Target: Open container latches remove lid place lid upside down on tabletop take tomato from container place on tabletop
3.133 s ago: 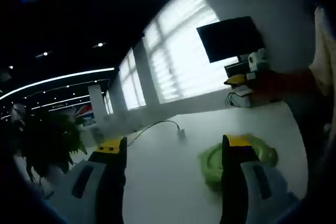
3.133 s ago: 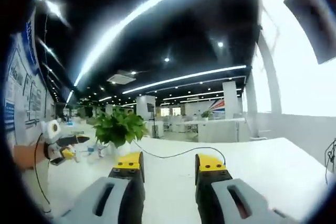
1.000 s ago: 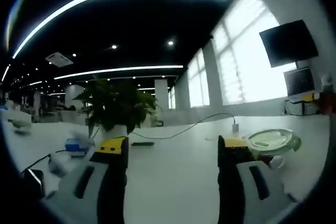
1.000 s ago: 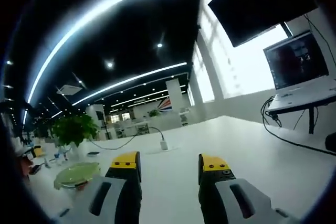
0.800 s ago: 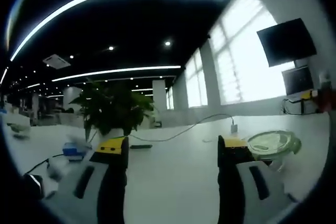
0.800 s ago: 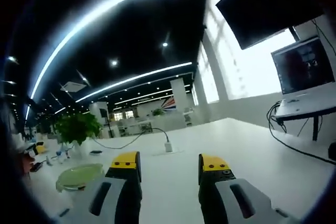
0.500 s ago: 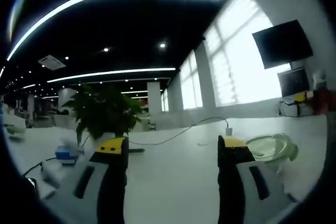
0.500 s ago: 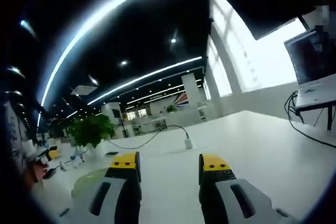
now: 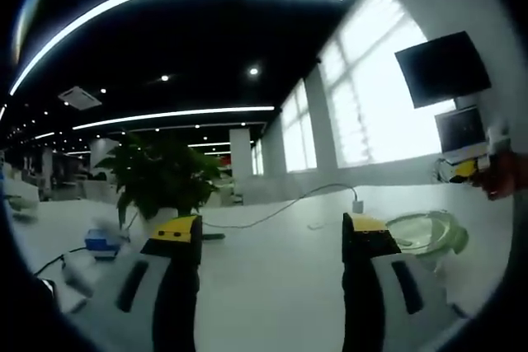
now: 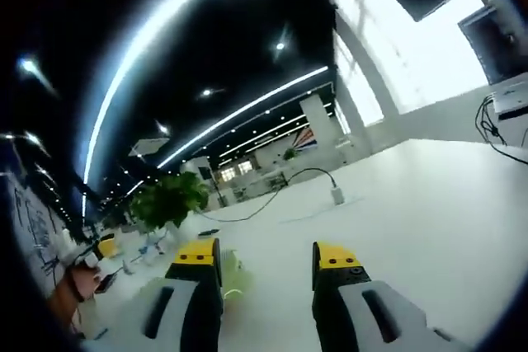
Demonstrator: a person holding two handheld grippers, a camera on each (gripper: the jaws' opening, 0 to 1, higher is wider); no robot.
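Observation:
A clear container with a green lid (image 9: 425,232) stands on the white tabletop (image 9: 272,269), just beyond and right of my left gripper's right jaw. The lid is on; I cannot make out what is inside. My left gripper (image 9: 271,232) is open with nothing between its jaws. The right gripper (image 9: 460,169) and the hand holding it show small at the right edge. In the right gripper view the green lid (image 10: 232,274) peeks out from behind the left jaw. My right gripper (image 10: 266,257) is open and holds nothing. The left gripper (image 10: 103,246) shows far left.
A potted plant (image 9: 161,183) stands at the back of the table, with small blue items (image 9: 97,245) to its left. A cable runs across the table to a plug (image 9: 357,205). A dark screen (image 9: 441,68) hangs on the wall.
The right gripper view has swung, so the green-lidded container now sits behind its left jaw instead of off to the left. The left view barely shifted; the right gripper shows more at its edge.

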